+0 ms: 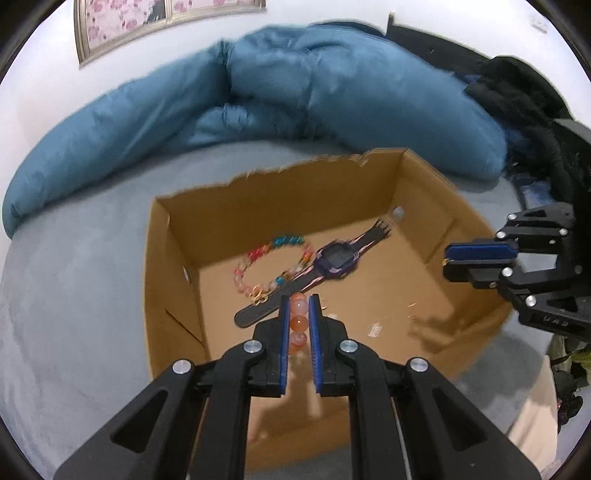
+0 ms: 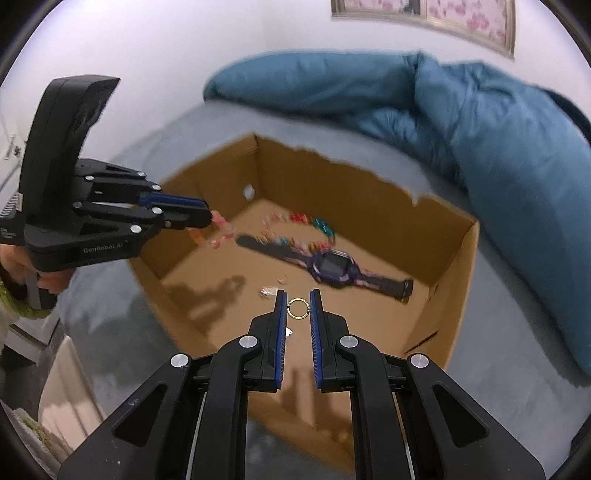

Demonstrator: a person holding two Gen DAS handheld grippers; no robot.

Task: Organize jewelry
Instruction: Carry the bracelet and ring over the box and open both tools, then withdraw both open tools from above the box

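An open cardboard box [image 1: 177, 258] [image 2: 454, 266] lies on a grey bed. On its floor are a multicoloured bead bracelet [image 1: 258, 254] [image 2: 314, 223] and a purple watch [image 1: 334, 260] [image 2: 332, 267] with a dark strap. Above the box's near side, my left gripper [image 1: 299, 299] is shut on a pink-orange bead bracelet [image 1: 298, 321]. The right wrist view shows this gripper [image 2: 208, 218] at the left with the beads [image 2: 221, 230] dangling. My right gripper [image 2: 298, 293] is shut on a small gold ring [image 2: 298, 308] above the box floor. It [image 1: 447, 260] enters at the right edge of the left wrist view.
A rumpled blue duvet [image 1: 314, 96] [image 2: 480, 122] lies behind the box along a white wall with a framed flowered picture [image 1: 122, 26]. Dark clothing [image 1: 524, 99] is heaped at the far right. Small pale scraps [image 1: 375, 328] [image 2: 267, 291] lie on the box floor. A hand [image 2: 22, 266] grips the left tool.
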